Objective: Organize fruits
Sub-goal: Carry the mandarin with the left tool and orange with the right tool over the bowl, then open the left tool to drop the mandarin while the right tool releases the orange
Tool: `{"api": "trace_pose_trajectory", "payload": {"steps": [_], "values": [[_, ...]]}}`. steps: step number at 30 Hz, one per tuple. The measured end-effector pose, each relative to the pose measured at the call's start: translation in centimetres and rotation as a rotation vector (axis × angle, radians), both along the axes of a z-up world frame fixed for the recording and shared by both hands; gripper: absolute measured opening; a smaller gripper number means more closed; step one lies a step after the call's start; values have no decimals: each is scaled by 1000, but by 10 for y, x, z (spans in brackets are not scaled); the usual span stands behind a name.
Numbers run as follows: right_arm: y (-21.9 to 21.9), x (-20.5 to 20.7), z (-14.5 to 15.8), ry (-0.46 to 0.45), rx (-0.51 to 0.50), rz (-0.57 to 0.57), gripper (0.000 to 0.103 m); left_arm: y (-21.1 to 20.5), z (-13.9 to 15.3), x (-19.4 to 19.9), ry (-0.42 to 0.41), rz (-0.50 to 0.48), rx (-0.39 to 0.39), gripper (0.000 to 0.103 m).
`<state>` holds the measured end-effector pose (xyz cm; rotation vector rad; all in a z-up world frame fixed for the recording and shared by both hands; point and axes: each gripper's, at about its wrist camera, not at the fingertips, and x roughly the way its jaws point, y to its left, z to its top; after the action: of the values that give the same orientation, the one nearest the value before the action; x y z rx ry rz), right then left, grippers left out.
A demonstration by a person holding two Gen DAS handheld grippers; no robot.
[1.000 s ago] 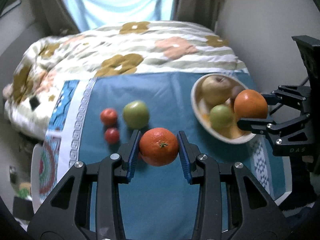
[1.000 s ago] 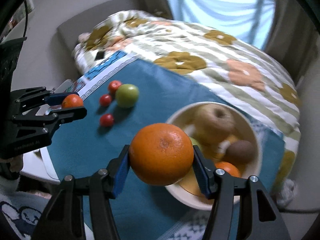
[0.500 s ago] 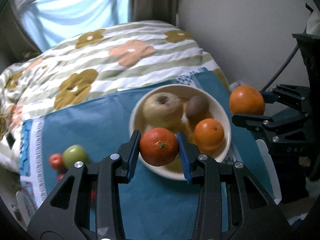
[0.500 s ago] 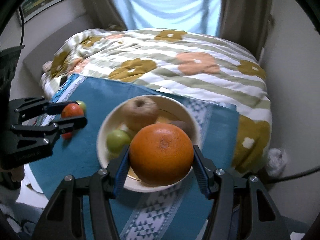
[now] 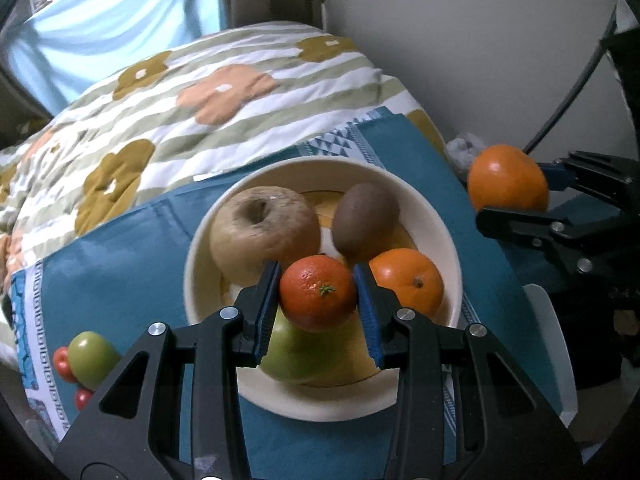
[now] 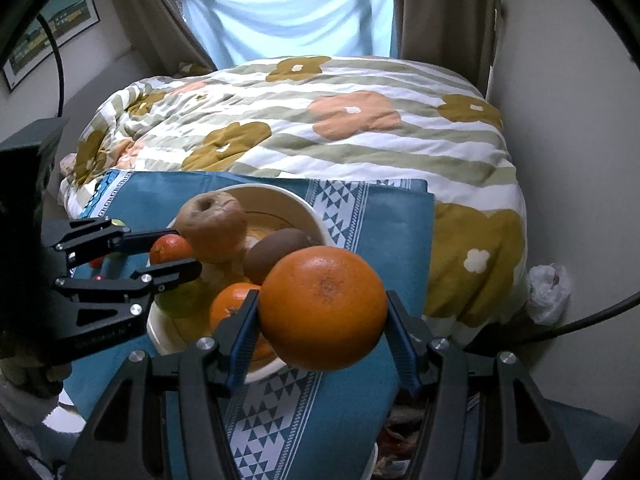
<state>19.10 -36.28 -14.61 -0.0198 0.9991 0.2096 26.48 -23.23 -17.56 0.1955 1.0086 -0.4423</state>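
Bedroom, flowered quilt on the bed behind a blue cloth (image 5: 120,264). Left hand-held gripper (image 5: 318,300) clamps a small tangerine (image 5: 318,298) over the bowl (image 5: 448,240), likely to drop it in. Right hand-held gripper (image 6: 322,334) grips a big orange (image 6: 322,314) beside the rim. Bowl holds an apple (image 5: 264,232), kiwi (image 5: 366,216), orange, green fruit.

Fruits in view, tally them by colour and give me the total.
Orange: 3, tangerine in left tongs, large orange in right tongs, small orange in the bowl
Green: 2, one apple in bowl, another apple on the cloth
Brown: 2, russet apple, kiwi
Red: 2 showing, upper small fruit, lower small fruit
Total: 9
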Motion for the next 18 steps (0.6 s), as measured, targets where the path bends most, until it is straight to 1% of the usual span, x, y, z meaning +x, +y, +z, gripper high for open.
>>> {"api": "trace_pose_trajectory", "payload": {"steps": [5,6,7,8,9,11,12,15,18], "values": [[-2,2,-3,-2,12,-2,55,-6,-4,-1,6,-34,9,42],[-1,3,-3,-2,14,-2,55,-6,-3,-1,9,-41,1,43],[-1,3,-3,-3,15,-1,55,-6,-3,-1,7,-43,-1,48],[-1,3,-3,-3,15,1,55,-6,-2,-2,1,-46,-1,72],[0,3,-3,-3,16,3,55,-5,1,-4,-17,-44,0,101],[1,4,-3,-3,15,5,55,-1,8,-9,-60,-35,-16,103],[1,4,-3,-2,15,7,55,0,11,-10,-66,-39,-27,103],[3,6,-4,2,14,16,55,4,14,-12,-69,-27,-14,103],[5,7,-4,5,11,28,55,13,17,-14,-60,-8,-21,103]]}}
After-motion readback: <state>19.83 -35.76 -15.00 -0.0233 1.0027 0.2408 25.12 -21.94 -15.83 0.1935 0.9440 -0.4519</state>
